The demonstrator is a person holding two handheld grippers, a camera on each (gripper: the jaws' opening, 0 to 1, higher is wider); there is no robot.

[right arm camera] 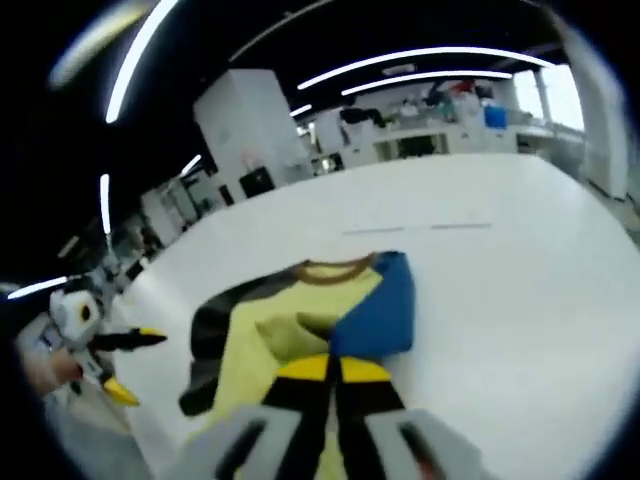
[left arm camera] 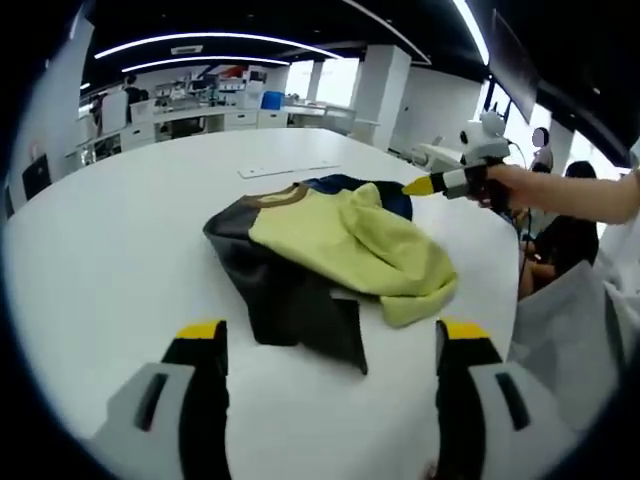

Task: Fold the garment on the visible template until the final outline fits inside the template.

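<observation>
Currently, garment: your garment [left arm camera: 330,245] lies bunched on the white table [left arm camera: 120,250], with yellow-green, dark grey and blue panels and a brown collar; in the right gripper view [right arm camera: 300,320] the blue panel is on the right and the collar on the far side.
Left gripper: your left gripper [left arm camera: 330,335] hovers near the table's near edge, short of the garment, its yellow-tipped jaws spread wide with nothing between them; it also shows at the left of the right gripper view [right arm camera: 128,365], held in your hand, well apart from the cloth.
Right gripper: your right gripper [right arm camera: 332,370] has its yellow tips pressed together over the garment's near yellow-green part; you cannot tell whether cloth is caught between them. In the left gripper view it sits at the garment's far right [left arm camera: 425,186], tip at the blue fabric.
Template: thin lines [right arm camera: 420,228] mark the table beyond the garment.
Background: desks and ceiling light strips fill the far room.
</observation>
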